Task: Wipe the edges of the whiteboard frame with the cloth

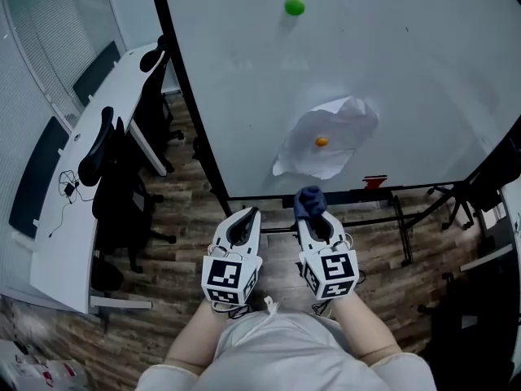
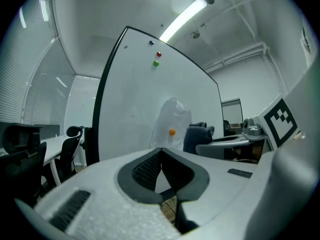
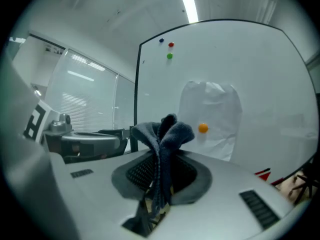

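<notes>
My left gripper (image 2: pixel 161 150) and right gripper (image 3: pixel 161 156) are white; their markers (image 1: pixel 229 275) are black-and-white squares. My cloth (image 3: pixel 166 130) is dark blue-grey. The whiteboard (image 1: pixel 407 72) is white, its frame (image 1: pixel 189 96) black, with a green magnet (image 1: pixel 294 7) and an orange magnet (image 1: pixel 321 142).

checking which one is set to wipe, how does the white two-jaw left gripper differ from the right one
The left gripper has its jaws shut on nothing; the right gripper is shut on a dark blue cloth that bunches past its tips. The right gripper sits below the crumpled white paper on the whiteboard; the left gripper sits off to its side. Both are white and point at the board, short of it.
</notes>
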